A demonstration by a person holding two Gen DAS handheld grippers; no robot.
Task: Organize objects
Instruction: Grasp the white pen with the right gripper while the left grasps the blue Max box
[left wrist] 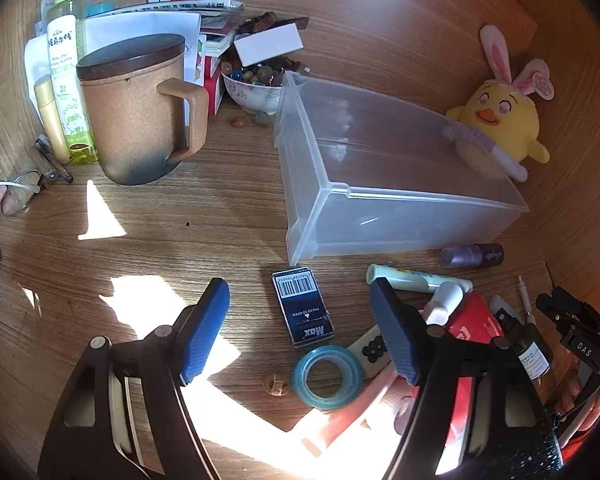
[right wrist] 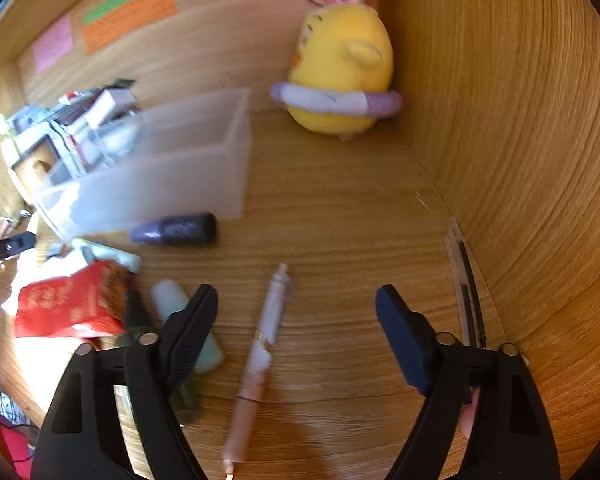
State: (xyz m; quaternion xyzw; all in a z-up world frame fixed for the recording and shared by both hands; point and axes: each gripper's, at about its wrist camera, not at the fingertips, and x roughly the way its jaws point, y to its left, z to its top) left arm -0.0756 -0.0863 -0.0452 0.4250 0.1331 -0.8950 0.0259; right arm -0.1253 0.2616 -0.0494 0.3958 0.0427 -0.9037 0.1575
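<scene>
My left gripper (left wrist: 300, 322) is open above the wooden desk. A dark blue staple box (left wrist: 302, 307) lies between its fingers, untouched, and a teal tape ring (left wrist: 327, 376) lies just nearer. An empty clear plastic bin (left wrist: 380, 168) stands behind them. My right gripper (right wrist: 298, 334) is open too, low over a pink pen (right wrist: 260, 348) that lies lengthwise between its fingers without touching either pad. A pale green tube (right wrist: 172, 296) sits under its left finger. A purple bottle (right wrist: 176, 229) lies in front of the bin (right wrist: 160, 176).
A brown lidded mug (left wrist: 140, 108), a green spray bottle (left wrist: 66, 60) and a bowl of stones (left wrist: 256, 88) crowd the back left. A yellow plush chick (right wrist: 340, 68) sits in the back corner. A red packet (right wrist: 68, 304) and small tubes lie between the grippers. A wooden wall (right wrist: 540, 160) closes the right side.
</scene>
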